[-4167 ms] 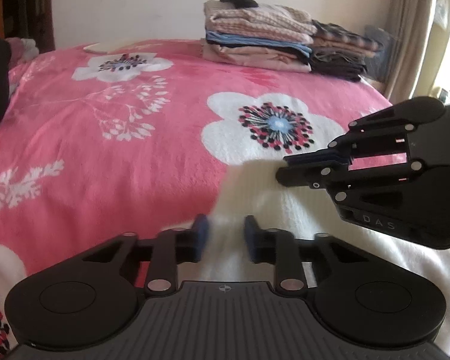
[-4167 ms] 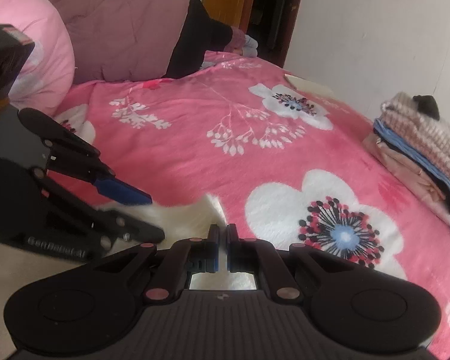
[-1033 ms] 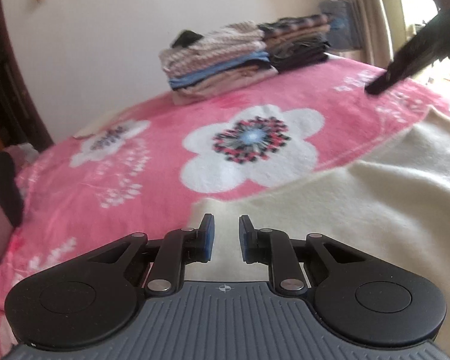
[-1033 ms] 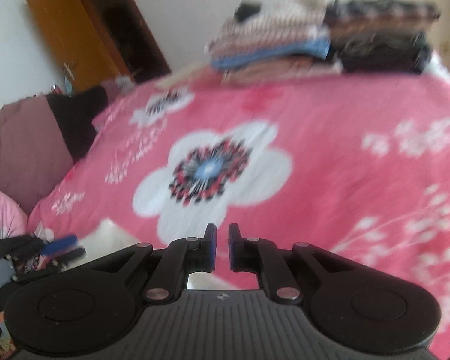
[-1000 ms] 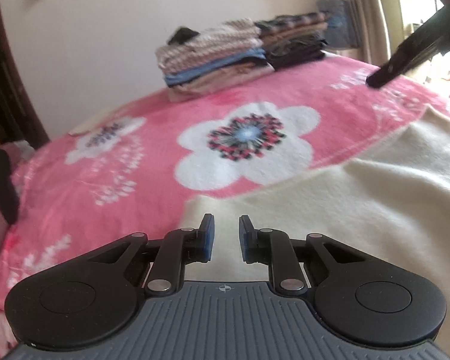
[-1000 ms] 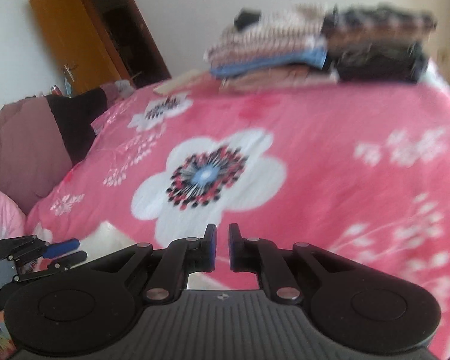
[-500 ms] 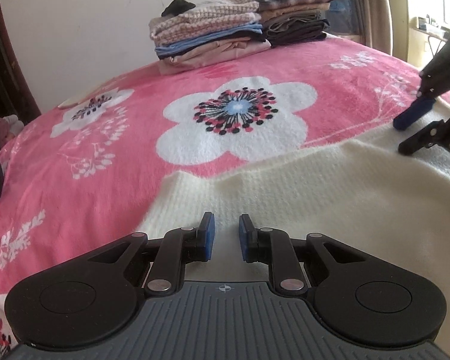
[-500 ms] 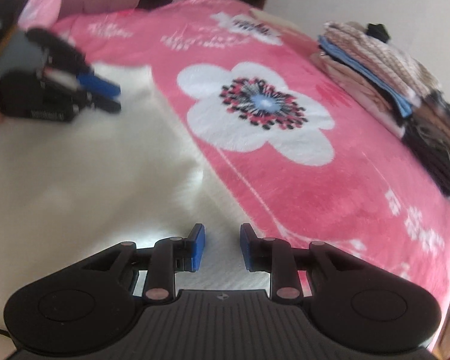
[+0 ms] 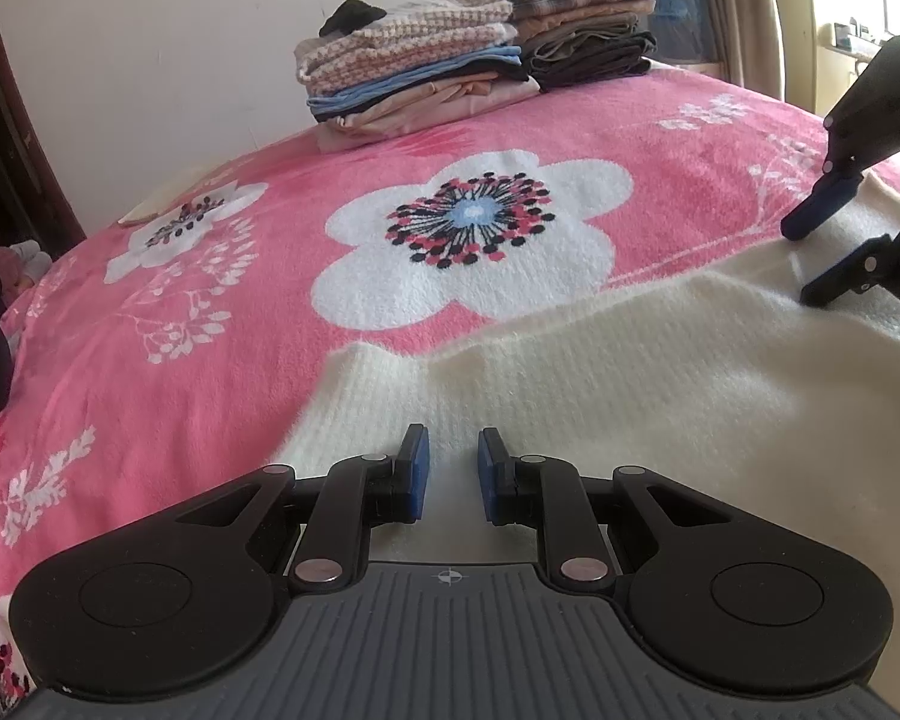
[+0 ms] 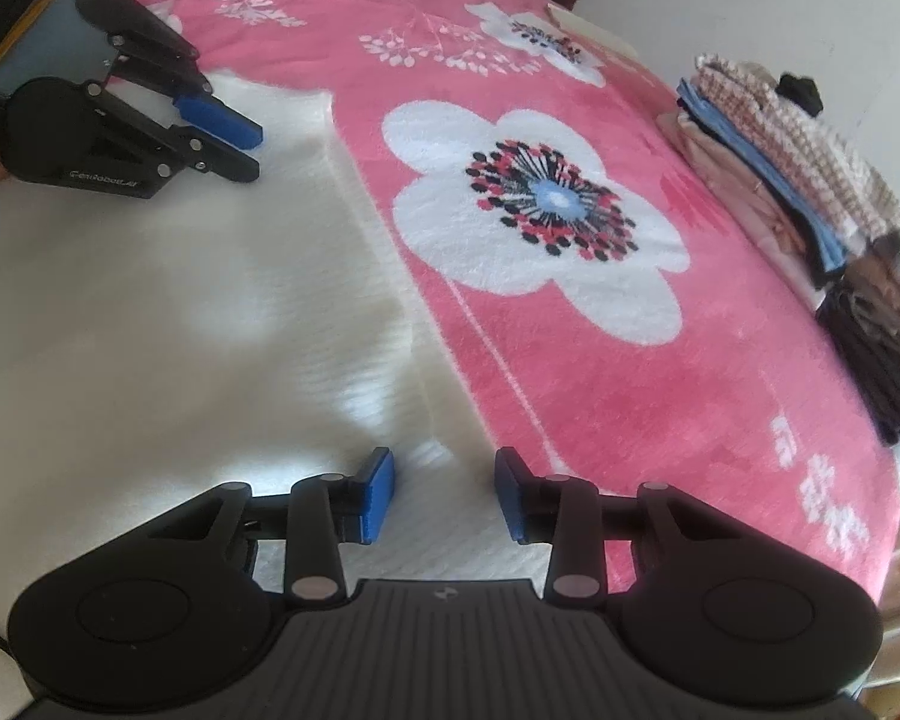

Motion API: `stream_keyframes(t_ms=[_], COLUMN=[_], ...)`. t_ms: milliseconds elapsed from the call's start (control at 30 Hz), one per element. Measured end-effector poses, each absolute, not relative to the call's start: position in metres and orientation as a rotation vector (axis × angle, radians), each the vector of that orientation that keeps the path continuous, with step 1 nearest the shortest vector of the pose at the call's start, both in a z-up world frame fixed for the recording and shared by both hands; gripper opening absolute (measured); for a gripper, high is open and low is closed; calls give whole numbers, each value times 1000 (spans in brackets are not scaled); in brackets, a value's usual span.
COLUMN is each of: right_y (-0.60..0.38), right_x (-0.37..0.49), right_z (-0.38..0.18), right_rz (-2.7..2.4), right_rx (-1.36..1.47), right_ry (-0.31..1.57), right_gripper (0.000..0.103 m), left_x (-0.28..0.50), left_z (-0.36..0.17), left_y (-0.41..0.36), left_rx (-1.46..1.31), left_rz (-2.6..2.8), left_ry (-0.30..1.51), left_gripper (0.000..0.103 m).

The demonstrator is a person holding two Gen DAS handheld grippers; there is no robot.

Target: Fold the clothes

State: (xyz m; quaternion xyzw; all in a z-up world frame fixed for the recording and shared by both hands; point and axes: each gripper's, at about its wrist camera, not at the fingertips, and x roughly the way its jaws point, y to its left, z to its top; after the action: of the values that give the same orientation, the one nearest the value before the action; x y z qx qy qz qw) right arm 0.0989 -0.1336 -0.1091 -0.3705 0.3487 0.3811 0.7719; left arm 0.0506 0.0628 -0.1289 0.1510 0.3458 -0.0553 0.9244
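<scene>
Sweater point(image 9: 660, 372) flat, both tools low over it, L tool point(image 9: 448, 471) & R tool point(image 10: 444, 495) parted

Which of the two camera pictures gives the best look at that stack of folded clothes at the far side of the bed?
The left wrist view: the stack of folded clothes sits sharp and face-on, each layer distinct. In the right wrist view the same stack is pushed to the right edge, stretched and blurred.
</scene>
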Motion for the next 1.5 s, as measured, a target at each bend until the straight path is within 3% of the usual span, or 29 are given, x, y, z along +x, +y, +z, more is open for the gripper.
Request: stream_keyframes(t_ms=[233,300,367,500,733,833,1000,1133,1233,1400,1500], right_y=[-133,-131,-129,-129,-133,-138,-199,-257,-271,-253,-248], right_x=[99,95,89,81,96,110,143,142,128,107,109], right_z=[-108,-108,-108,-101,-117,-129,-91,-67,-59,-69,-83], right_rz=[825,827,821,721,623,585,496,343,336,386,359], right_rx=[-783,-793,-818,-863,-810,-693,-149,37,30,-128,-112], right_ry=[773,764,738,660,684,743,855,827,826,859,912], right_gripper=[26,11,4,3,3,4,30,31,33,49,49], left_x=[50,50,49,50,49,48,48,48,48,48,48], left_z=[-129,-130,-130,-130,-131,-132,-133,-133,-133,-133,-133], left_y=[63,62,62,63,62,60,61,61,61,61,60], left_rx=[308,310,312,309,314,323,323,322,322,324,325], left_rz=[-112,-111,-110,-111,-109,-103,-104,-104,-104,-104,-103], left_ry=[708,705,702,701,698,693,690,687,687,686,686], left_gripper=[18,18,18,18,18,18,18,18,18,18,18])
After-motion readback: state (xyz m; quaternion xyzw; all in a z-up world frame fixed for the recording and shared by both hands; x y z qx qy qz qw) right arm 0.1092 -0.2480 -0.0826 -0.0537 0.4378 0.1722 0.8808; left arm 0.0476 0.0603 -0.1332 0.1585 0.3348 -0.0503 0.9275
